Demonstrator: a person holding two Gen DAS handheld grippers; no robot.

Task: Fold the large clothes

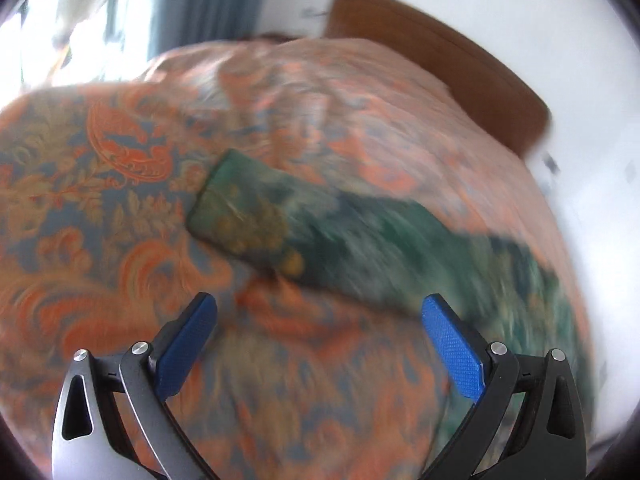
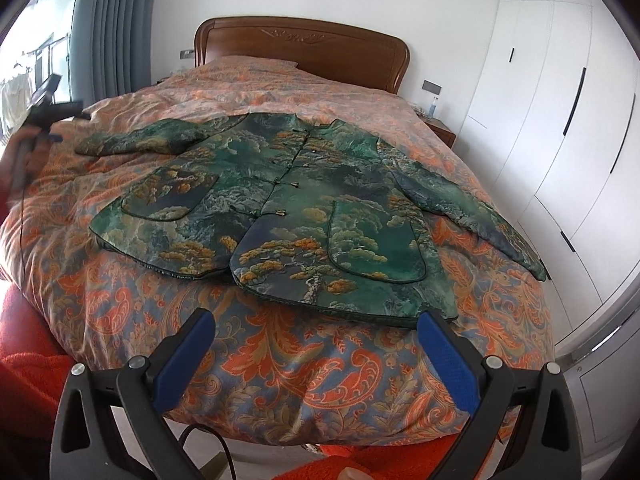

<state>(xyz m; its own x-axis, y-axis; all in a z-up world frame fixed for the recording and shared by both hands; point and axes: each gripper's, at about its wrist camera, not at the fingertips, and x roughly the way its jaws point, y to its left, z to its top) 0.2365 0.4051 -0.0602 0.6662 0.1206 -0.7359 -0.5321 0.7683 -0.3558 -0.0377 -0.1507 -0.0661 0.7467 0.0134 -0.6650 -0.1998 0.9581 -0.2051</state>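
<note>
Green brocade jacket (image 2: 280, 200), buttoned, sleeves spread, flat on paisley bedspread (image 2: 320, 368).

Motion blur smeared the jacket's sleeve (image 1: 360, 240) and headboard (image 1: 432, 64) in the left wrist view, hiding the pattern's detail.

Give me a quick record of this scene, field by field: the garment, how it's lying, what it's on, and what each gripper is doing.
garment: green patterned jacket, front fastened with knot buttons
lay: spread flat, front up, both sleeves out to the sides, not yet folded
surface: bed with orange paisley cover, wooden headboard behind
left gripper: open, holding nothing, aimed toward one sleeve end; view blurred
right gripper: open, holding nothing, at the foot of the bed before the jacket hem
</note>
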